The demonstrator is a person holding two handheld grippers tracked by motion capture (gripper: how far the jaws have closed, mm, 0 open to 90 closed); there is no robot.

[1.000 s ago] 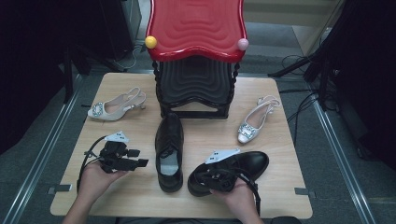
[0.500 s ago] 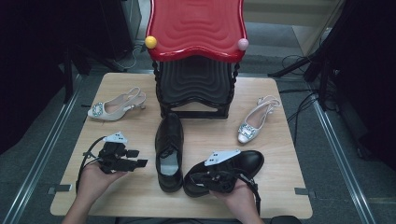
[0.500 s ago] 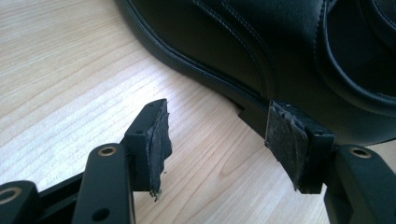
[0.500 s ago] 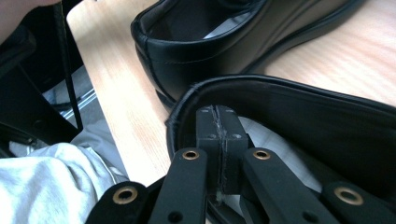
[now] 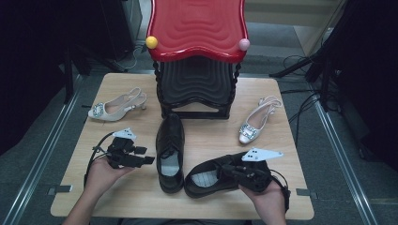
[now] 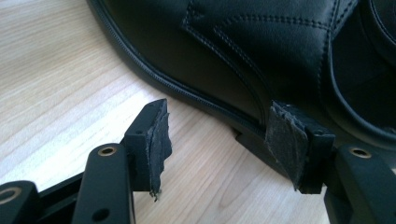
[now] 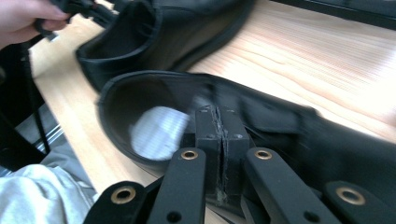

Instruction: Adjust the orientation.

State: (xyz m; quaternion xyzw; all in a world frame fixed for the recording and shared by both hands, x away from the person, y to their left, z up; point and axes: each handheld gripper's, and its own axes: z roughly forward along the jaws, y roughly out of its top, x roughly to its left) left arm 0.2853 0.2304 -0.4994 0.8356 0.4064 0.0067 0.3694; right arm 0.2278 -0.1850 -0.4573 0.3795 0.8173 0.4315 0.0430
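Wooden table (image 5: pixel 281 201): right hand-held gripper (image 7: pixel 219 140) seemingly pinches black shoe (image 5: pixel 211 176).

Red stool (image 5: pixel 197 28) at table's (image 5: pixel 281 93) far edge, well beyond both tools; silver heels (image 5: pixel 115 107) far-left, (image 5: pixel 256 122) far-right of them.

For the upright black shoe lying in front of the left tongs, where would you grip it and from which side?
Probably the collar wall beside the heel of the black shoe, approached from its left, where the open left tongs already point. That edge is thin and stands up around the open mouth, so one pad can go inside and one outside; the toe looks too broad and rounded.
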